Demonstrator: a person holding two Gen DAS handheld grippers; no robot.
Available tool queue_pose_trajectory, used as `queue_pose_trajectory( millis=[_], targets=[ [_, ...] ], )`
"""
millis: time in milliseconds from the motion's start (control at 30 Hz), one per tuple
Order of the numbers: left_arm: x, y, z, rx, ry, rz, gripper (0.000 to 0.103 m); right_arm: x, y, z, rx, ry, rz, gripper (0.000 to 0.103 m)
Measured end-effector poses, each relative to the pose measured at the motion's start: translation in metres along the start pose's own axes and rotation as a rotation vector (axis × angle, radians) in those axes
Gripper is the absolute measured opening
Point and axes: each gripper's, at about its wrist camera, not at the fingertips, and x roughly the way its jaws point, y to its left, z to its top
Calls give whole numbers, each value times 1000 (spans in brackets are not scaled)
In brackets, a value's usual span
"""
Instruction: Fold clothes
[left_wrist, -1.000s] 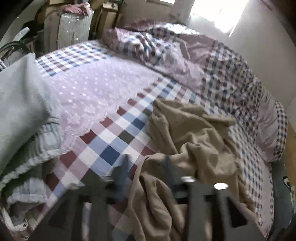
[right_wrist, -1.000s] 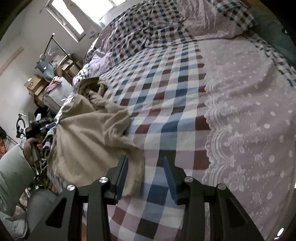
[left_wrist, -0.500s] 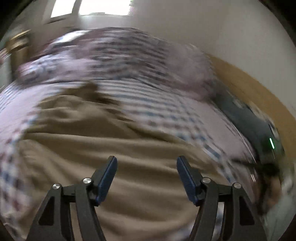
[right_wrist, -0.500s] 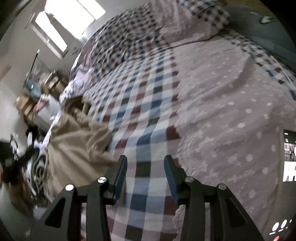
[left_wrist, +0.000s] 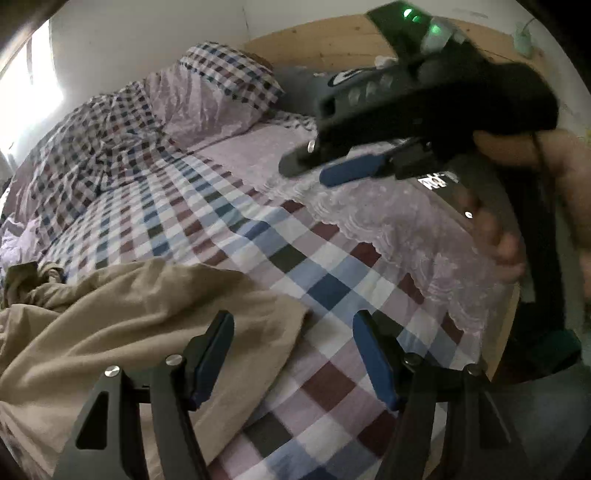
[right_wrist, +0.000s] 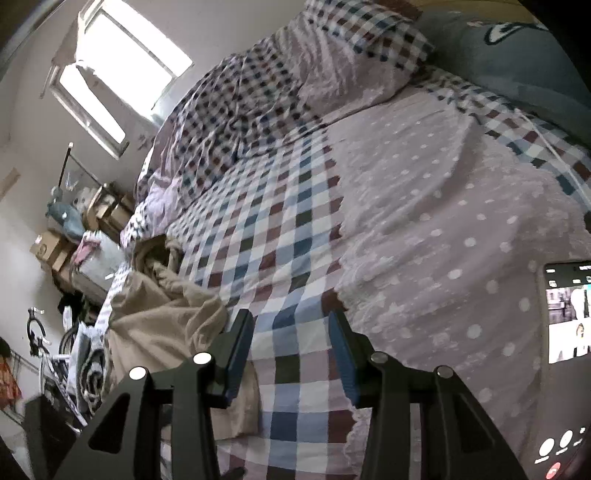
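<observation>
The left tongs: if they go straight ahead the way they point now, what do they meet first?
Probably the beige garment edge or the checked bedsheet beside it; the open left tongs hover above both, though depth is unclear.

You swung your left gripper (left_wrist: 293, 354) off the heap of beige garment (left_wrist: 122, 328) it had hung over a second ago, so it now hangs past the cloth's right edge, above the checked bedspread (left_wrist: 328, 291), its jaws spread wider than before. That turn brought your right gripper (left_wrist: 351, 173) and the right hand (left_wrist: 532, 206) holding it into the left wrist view, where neither showed earlier. Your right gripper (right_wrist: 291, 354) drew away from the garment (right_wrist: 162, 325) and turned toward the pillow (right_wrist: 347, 70), and a lit phone (right_wrist: 567, 314) came into view at its right edge.
</observation>
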Motion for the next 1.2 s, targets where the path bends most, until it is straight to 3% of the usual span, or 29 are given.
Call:
queue_pose_trajectory(
  millis=[167,233,467,567,733,967,1033,1100,1200],
  targets=[
    [17,5,2,-50,26,12,70,-9,-12,0,29,-11,-11,47],
    [23,9,2,-72,34,10,64,-11,-14,-1,24,-8,-16,47],
    [29,18,3,-120,46,-14,13,-9,-18,-7,7,29,-5,48],
    [28,32,1,-205,41,-33,8,-2,-17,-13,3,71,39,48],
    [26,63,-11,-398,34,-106,8,8,-12,-23,26,127,147,49],
    [19,73,-21,-479,20,-176,14,34,9,-42,54,233,298,49],
    [17,75,-23,-486,18,-187,20,40,16,-47,43,251,308,49],
    [7,86,-29,-509,9,-167,42,45,23,-52,35,266,316,49],
    [-7,102,-37,-544,-4,-137,57,52,31,-58,30,287,329,49]
  ],
)
